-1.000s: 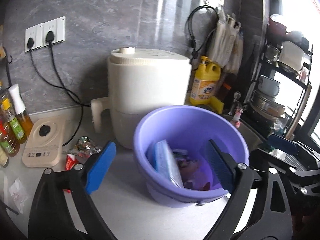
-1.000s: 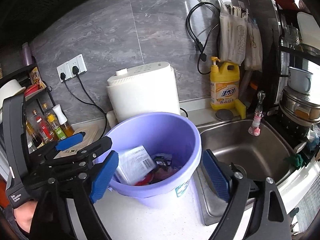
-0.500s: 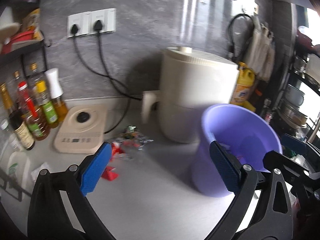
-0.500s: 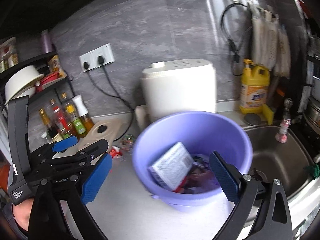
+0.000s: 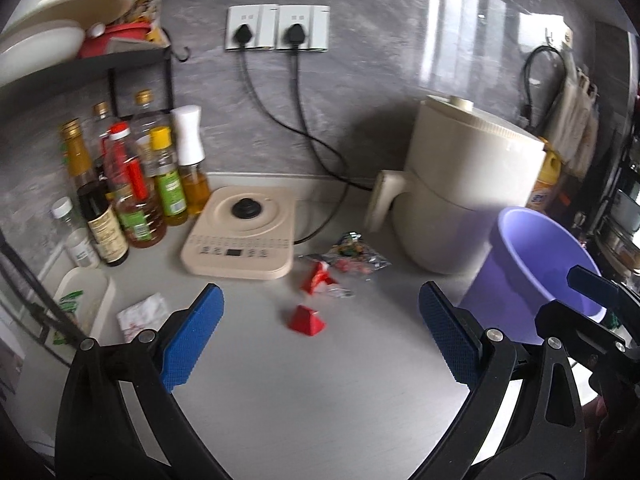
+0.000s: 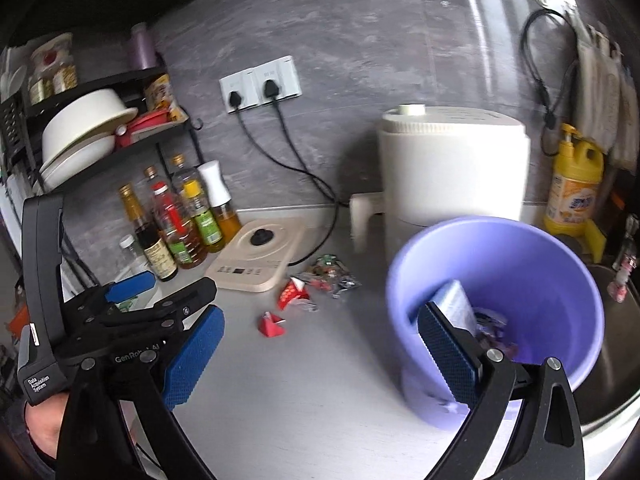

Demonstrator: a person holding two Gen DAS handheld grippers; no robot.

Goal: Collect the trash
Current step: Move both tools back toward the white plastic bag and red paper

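Observation:
A purple bucket (image 6: 532,276) stands on the grey counter with a white packet (image 6: 456,304) and other wrappers inside; it also shows at the right of the left wrist view (image 5: 532,264). Loose trash lies on the counter: a red folded wrapper (image 5: 306,320), a red-and-white wrapper (image 5: 318,278), a shiny crumpled wrapper (image 5: 354,254) and a white sachet (image 5: 142,316). My left gripper (image 5: 320,340) is open and empty, just short of the red folded wrapper. My right gripper (image 6: 320,356) is open and empty beside the bucket, with the left gripper (image 6: 132,300) at its left.
A white appliance (image 5: 468,196) stands behind the bucket, a beige hob (image 5: 240,234) left of the trash. Oil and sauce bottles (image 5: 132,184) crowd the left, under a shelf with bowls (image 5: 60,20). A yellow detergent bottle (image 6: 574,188) and a sink (image 6: 612,344) lie to the right.
Both grippers have swung left, away from over the bucket. The bucket has slid to the right of both views and the loose wrappers have come to the middle.

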